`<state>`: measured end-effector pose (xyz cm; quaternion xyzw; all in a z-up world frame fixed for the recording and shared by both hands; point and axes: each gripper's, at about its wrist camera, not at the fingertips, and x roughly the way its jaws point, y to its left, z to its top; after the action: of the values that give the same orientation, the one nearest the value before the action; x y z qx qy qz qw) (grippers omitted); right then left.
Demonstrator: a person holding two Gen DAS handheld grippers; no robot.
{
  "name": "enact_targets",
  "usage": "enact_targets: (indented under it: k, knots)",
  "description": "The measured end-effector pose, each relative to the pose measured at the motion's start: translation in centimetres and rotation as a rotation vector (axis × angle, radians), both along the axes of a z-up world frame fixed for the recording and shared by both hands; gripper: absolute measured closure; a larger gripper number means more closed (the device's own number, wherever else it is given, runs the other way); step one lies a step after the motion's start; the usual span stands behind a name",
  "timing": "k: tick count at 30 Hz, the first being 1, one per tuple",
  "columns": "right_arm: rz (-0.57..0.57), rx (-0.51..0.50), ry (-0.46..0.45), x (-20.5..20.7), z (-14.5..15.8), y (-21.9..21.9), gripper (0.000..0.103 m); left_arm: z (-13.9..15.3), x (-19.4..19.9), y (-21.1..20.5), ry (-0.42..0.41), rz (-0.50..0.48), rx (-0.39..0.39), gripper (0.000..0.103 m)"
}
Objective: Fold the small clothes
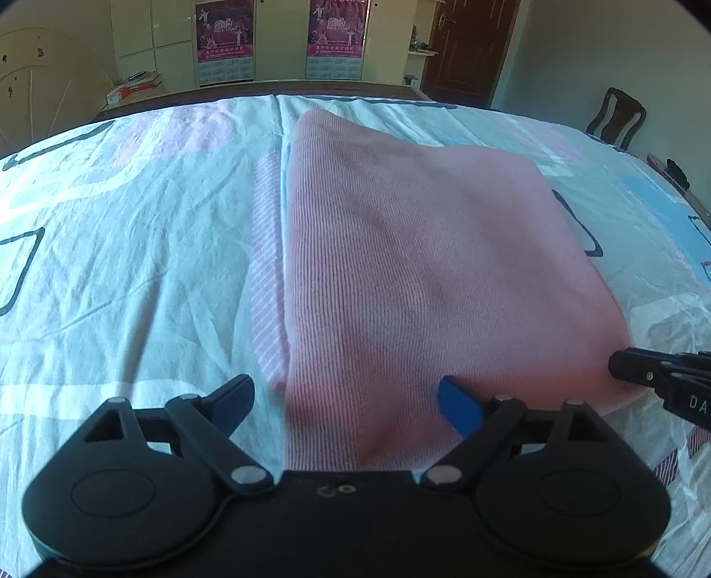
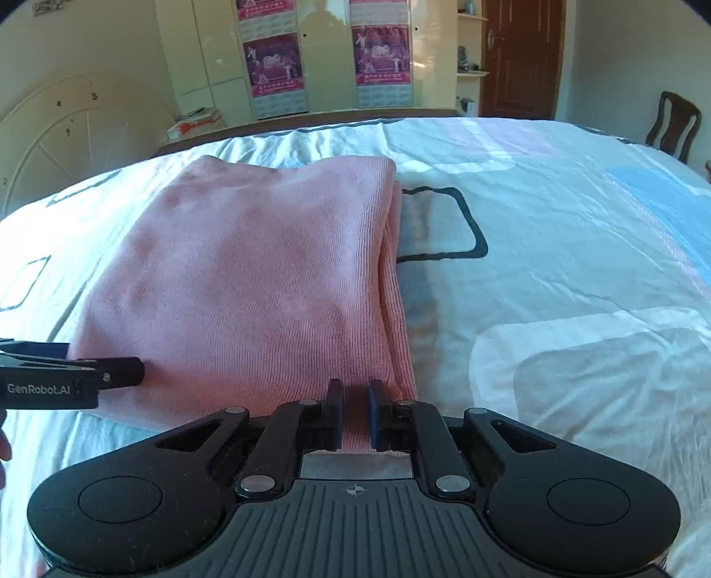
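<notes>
right tool: pinching pink garment near edge | left tool: wide over it

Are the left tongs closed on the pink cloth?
No. The left tongs stand wide open over the near edge of the pink cloth, gripping nothing.

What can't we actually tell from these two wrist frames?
- Garment type: the pink garment is folded; sleeves, collar and underside hidden in both views.
- Near hem: covered by the left gripper body in the left view.
- Grip depth: the right gripper is shut on the hem; its fingers hide how many layers are pinched.
- Poster text: too small.
- Bed sheet: edges cut off.
</notes>
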<state>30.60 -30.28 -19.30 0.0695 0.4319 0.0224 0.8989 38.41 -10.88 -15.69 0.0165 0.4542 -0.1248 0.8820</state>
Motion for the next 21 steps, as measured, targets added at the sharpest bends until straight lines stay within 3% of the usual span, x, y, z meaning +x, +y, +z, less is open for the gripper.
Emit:
enact_targets:
  k: [1, 2, 3, 4, 10, 12, 13, 21]
  knots:
    - [0.010, 0.022, -0.017, 0.1, 0.7, -0.3, 0.087, 0.5, 0.0, 0.2, -0.010, 0.008, -0.008, 0.010]
    - [0.017, 0.028, -0.038, 0.2, 1.4, -0.6, 0.064, 1.0, 0.0, 0.4, -0.023, 0.018, -0.017, 0.008]
    - [0.018, 0.025, -0.055, 0.5, 1.8, -0.9, 0.033, 1.5, 0.1, 0.6, -0.036, 0.030, -0.028, 0.006]
    - [0.014, 0.018, -0.076, 0.9, 2.2, -1.1, 0.027, 1.9, 0.4, 0.7, -0.044, 0.038, -0.037, 0.006]
    - [0.006, 0.019, -0.085, 3.9, 2.0, -2.2, 0.031, 2.6, 3.3, 0.7, -0.056, 0.082, -0.060, 0.005]
    - [0.018, 0.020, -0.085, 4.4, 1.8, -2.0, 0.066, 2.1, 4.1, 0.8, -0.050, 0.120, -0.070, 0.006]
    - [0.025, 0.029, -0.071, 4.8, 1.4, -2.0, 0.073, 1.9, 4.4, 0.9, -0.045, 0.135, -0.078, 0.006]
    - [0.080, 0.056, -0.018, 6.2, -0.6, -1.5, 0.075, 0.5, 5.6, 0.2, -0.039, 0.120, -0.072, 0.006]
